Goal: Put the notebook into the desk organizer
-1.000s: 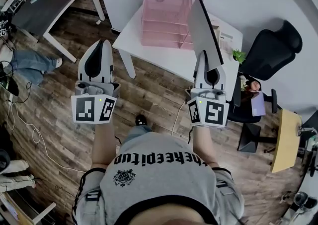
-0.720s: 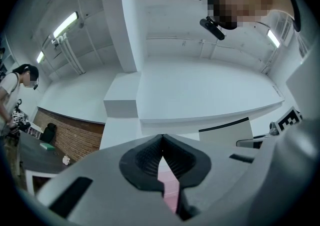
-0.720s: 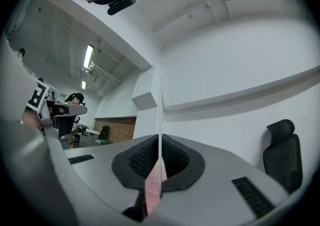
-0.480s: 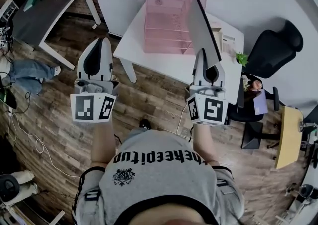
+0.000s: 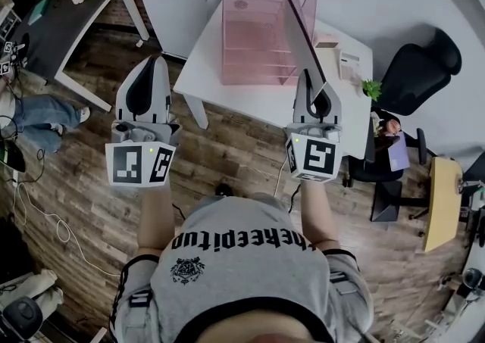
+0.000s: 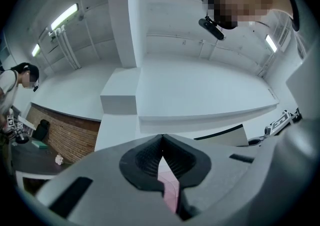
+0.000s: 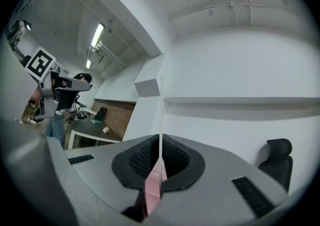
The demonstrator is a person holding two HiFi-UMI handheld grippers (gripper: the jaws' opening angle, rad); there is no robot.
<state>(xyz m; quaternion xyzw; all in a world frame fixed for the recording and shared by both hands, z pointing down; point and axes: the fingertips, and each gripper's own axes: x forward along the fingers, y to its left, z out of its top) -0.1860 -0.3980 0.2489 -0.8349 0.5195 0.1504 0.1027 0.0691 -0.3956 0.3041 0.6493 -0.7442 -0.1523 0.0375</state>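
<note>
Both grippers are nearer the desk organizer [image 5: 254, 38] now. Your right gripper [image 5: 312, 85] clamps the notebook [image 5: 303, 35] just beside its right wall; your left gripper [image 5: 154, 65] is closed on nothing. Insertion looks close.

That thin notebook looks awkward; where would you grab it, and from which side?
Grab the notebook by its near edge, coming from the person's side, as the right claw does now. It is thin, flat and held on edge, so the claw pinches both faces, leaving the far end free for the pink organizer.
</note>
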